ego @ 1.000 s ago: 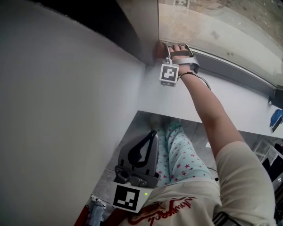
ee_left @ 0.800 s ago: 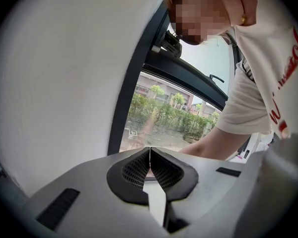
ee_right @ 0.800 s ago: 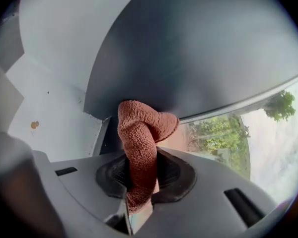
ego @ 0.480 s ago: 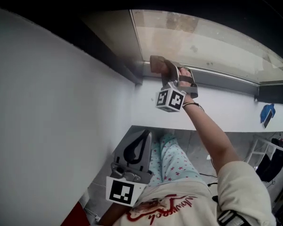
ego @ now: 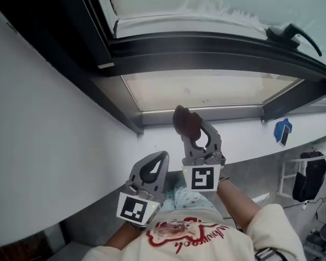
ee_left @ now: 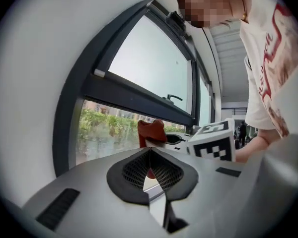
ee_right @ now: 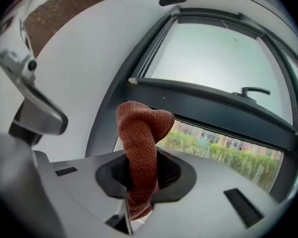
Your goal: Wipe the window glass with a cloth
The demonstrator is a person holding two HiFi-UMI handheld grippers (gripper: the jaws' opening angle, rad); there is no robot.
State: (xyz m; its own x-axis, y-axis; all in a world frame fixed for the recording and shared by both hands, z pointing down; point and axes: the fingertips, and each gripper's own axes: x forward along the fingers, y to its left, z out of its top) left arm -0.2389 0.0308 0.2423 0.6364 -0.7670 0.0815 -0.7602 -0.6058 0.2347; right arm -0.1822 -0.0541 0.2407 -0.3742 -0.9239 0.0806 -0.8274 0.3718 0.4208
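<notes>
Rust-brown woven cloth (ee_right: 139, 133) pinched upright in right gripper (ee_right: 139, 177), near lower window glass pane (ego: 206, 91). Left gripper (ee_left: 150, 155) pressed together, empty, just beside. Dark window frame (ego: 206, 50) above. Green bushes (ee_right: 223, 150) beyond glass: gripper views only. Blue wall item (ego: 282, 130): head view only.

Grey left claw (ego: 161, 157) and right claw (ego: 194, 128), black-white marker cubes (ego: 203, 178), cream red-printed T-shirt (ego: 217, 241), starry trousers (ego: 189, 198)
</notes>
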